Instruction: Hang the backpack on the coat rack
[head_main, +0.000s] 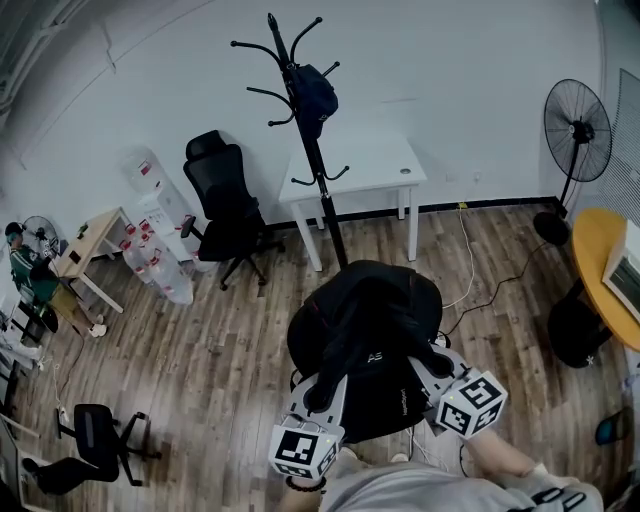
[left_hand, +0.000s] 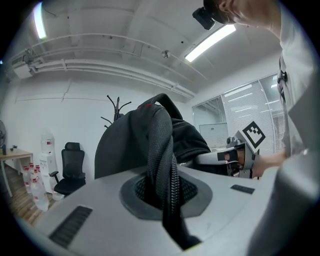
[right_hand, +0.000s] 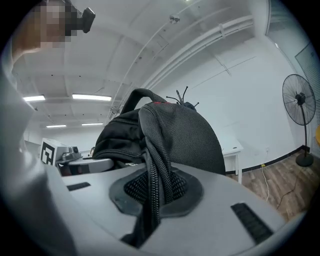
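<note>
A black backpack (head_main: 365, 330) hangs in the air in front of me, held up by its two mesh shoulder straps. My left gripper (head_main: 322, 388) is shut on one strap (left_hand: 162, 165), which runs up from between its jaws. At the backpack's other side my right gripper (head_main: 432, 362) is shut on the second strap (right_hand: 155, 170). The black coat rack (head_main: 305, 130) stands beyond the backpack by the wall, with a dark blue bag (head_main: 313, 98) on an upper hook. Its hook tips (left_hand: 116, 107) show above the backpack (right_hand: 185, 135).
A white table (head_main: 385, 165) stands right behind the rack, with a black office chair (head_main: 228, 215) to its left. A standing fan (head_main: 577, 125) and a yellow round table (head_main: 600, 270) are at the right. Water bottles (head_main: 160, 265) and a cable (head_main: 470, 270) lie on the wooden floor.
</note>
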